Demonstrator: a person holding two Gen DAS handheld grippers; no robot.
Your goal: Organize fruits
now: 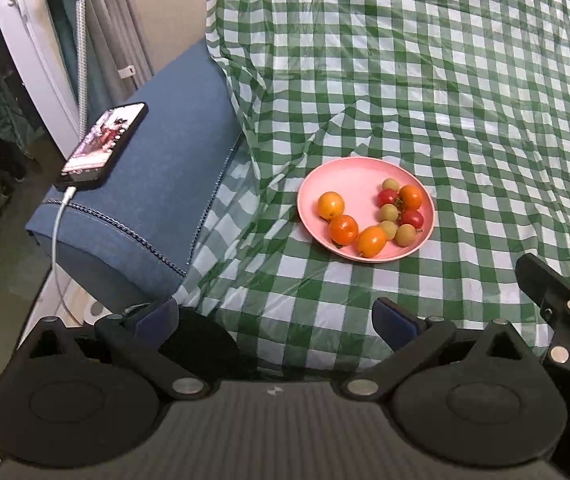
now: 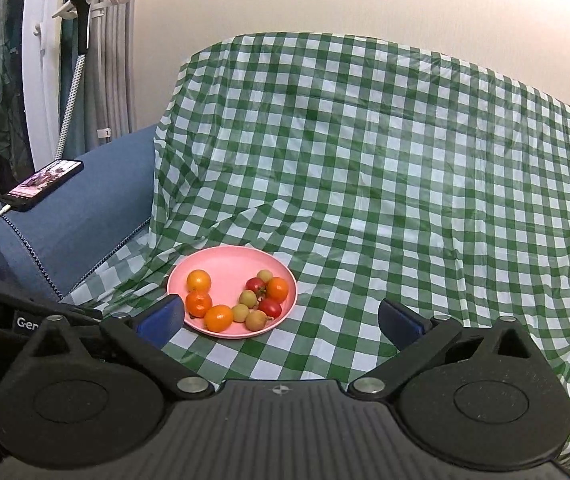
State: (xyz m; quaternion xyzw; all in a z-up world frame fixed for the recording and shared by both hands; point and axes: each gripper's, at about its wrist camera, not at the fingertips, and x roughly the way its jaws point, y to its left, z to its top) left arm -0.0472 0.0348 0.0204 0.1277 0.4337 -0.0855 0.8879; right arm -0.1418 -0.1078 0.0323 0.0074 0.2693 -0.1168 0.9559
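A pink plate sits on the green-checked cloth and holds several small fruits: orange ones, red ones and pale green ones. My left gripper is open and empty, a short way in front of the plate. My right gripper is open and empty, with its left fingertip close beside the plate's near left rim. Part of the right gripper shows at the right edge of the left wrist view.
The green-checked cloth covers a sofa seat and backrest. A blue armrest on the left carries a phone on a white charging cable. A white rack and curtains stand further left.
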